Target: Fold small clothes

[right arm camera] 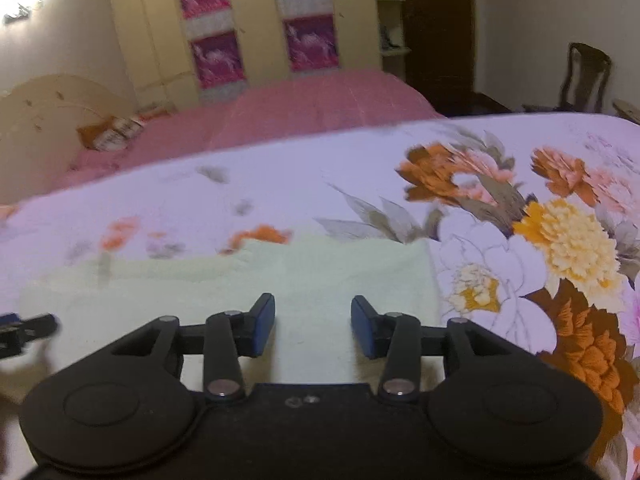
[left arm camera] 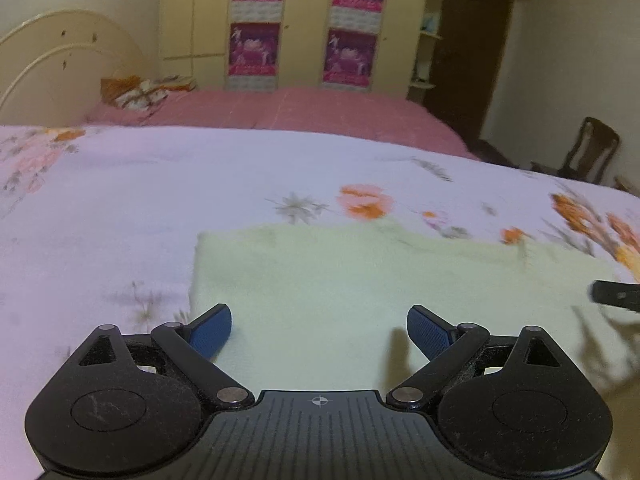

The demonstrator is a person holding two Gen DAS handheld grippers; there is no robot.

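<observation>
Our left tongs (left arm camera: 319,330) stand wide apart, nothing between the blue pads (left arm camera: 212,330), hanging just over the near part of the cloth (left arm camera: 360,280). Our right tongs (right arm camera: 313,326) are narrower but also parted, and they too hold nothing; their pads (right arm camera: 264,326) sit above the cloth's (right arm camera: 240,288) near right part. Each pair of tongs shows at the edge of the other's view, over the same cloth.

The cloth is pale green, lying flat in a rectangle on the floral sheet (left arm camera: 160,184) of the bed. Its far left corner looks square and neat; its right edge stops just beside a large white printed flower (right arm camera: 492,256). Shadows of the tongs fall on the cloth.

Beyond the cloth, past the far edge of the sheet, lies a pink bed (left arm camera: 320,112) with a pillow (left arm camera: 136,92) by a cream headboard (left arm camera: 60,64). Behind that stands a wardrobe (left arm camera: 304,24) with pink-patterned panels, and well to the right of the cloth a dark chair (left arm camera: 588,148).
</observation>
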